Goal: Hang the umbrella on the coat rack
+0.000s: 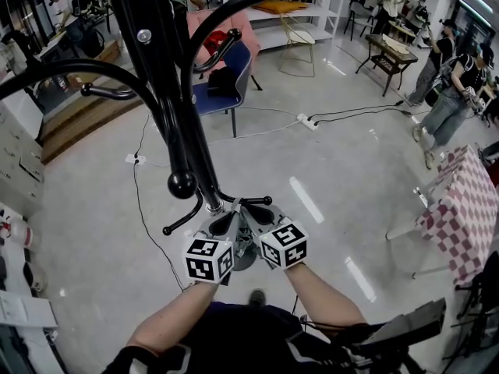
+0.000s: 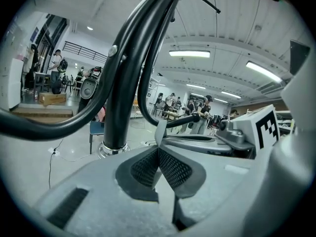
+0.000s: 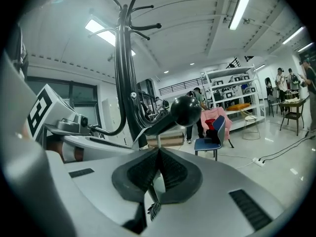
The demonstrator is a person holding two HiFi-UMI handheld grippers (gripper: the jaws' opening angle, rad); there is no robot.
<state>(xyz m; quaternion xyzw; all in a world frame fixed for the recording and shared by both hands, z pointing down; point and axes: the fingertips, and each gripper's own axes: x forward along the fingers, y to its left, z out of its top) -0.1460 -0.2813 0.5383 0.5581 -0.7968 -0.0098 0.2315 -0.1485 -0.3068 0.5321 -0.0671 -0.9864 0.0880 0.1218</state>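
The black coat rack (image 1: 175,92) rises right in front of me, its curved arms ending in ball tips (image 1: 182,184). My left gripper (image 1: 228,218) and right gripper (image 1: 251,216) sit side by side against the pole, low down. Each is shut on a thin pale grey strap (image 2: 160,131), which sticks up between the pads (image 3: 158,143). A striped bit of fabric (image 3: 150,210) hangs below the right gripper's (image 3: 158,169) jaws. The rest of the umbrella is hidden under the grippers. In the right gripper view a ball-tipped hook (image 3: 185,110) stands just beyond the jaws. The left gripper (image 2: 159,167) faces the pole (image 2: 116,117).
A blue chair (image 1: 230,80) stands behind the rack. A power strip (image 1: 308,121) and cables lie on the grey floor. A checkered table (image 1: 468,209) is at the right, several people (image 1: 448,104) stand far right, and shelves (image 1: 300,10) line the back.
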